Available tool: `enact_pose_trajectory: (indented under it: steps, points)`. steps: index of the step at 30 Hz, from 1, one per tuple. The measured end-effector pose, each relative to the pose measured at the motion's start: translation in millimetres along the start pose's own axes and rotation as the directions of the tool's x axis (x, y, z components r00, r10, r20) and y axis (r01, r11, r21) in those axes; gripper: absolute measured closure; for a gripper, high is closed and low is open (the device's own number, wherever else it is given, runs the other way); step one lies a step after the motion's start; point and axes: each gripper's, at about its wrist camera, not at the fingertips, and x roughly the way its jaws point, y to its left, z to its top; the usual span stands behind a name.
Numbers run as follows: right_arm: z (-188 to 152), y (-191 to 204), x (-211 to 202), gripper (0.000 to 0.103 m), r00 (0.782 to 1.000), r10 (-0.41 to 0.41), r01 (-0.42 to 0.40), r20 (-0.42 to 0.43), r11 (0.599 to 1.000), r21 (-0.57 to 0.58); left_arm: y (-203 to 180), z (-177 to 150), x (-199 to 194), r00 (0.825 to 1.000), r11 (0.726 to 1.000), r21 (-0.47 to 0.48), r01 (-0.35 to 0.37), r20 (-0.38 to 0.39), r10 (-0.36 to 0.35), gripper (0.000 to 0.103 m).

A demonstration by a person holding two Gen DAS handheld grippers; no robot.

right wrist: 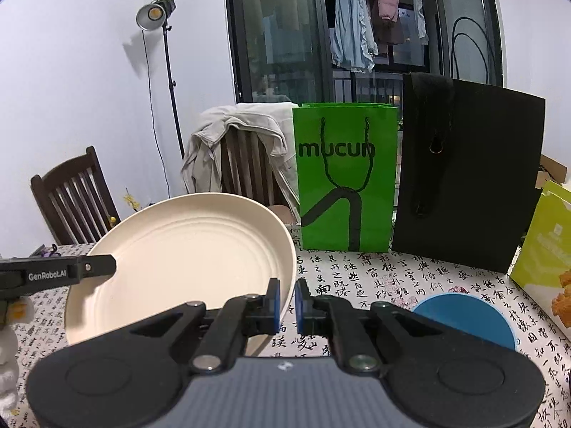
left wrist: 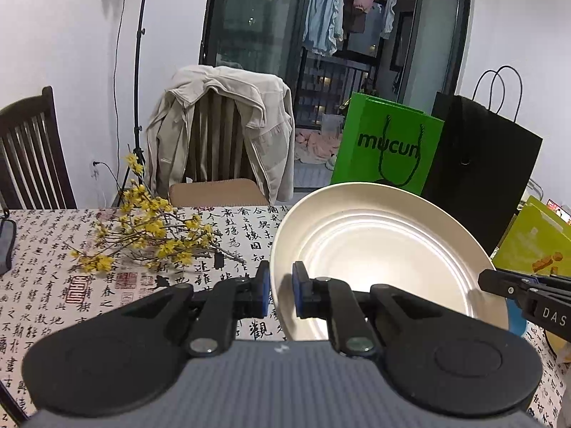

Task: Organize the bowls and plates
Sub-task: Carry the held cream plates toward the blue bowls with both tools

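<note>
Plate: cream, held tilted above the counter, well clear of the cloth.
Left tool: clamped on the plate's left rim.
Right tool: clamped on the opposite rim.
Blue bowl: on the counter, just right of the plate.
Risk: thin rim grips may slip if the tools are drawn apart or tilted unevenly.
Risk: green bag might be struck.
</note>
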Motion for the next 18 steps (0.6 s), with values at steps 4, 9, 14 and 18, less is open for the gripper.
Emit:
enact_pose_trajectory:
  steps: [4, 9, 14, 18]
  points:
    - [-4, 0, -12, 0.095, 1.0, 0.008, -0.009, 0.009, 1.0, 0.023, -3, -3, -14, 1.0, 1.0, 0.008, -0.001, 0.009, 0.001, 0.09]
    - [-11, -1, -27, 0.095, 1.0, 0.016, -0.017, 0.014, 0.999, 0.044, -6, -10, -29, 1.0, 1.0, 0.016, -0.004, 0.014, 0.003, 0.09]
    - [-18, 0, -39, 0.095, 1.0, 0.008, -0.009, 0.021, 0.998, 0.057, -10, -13, -41, 1.0, 1.0, 0.023, -0.002, 0.022, 0.002, 0.09]
    - [-22, 0, -53, 0.095, 0.999, 0.011, -0.013, 0.032, 0.997, 0.073, -14, -17, -52, 0.999, 1.0, 0.029, 0.003, 0.033, -0.004, 0.09]
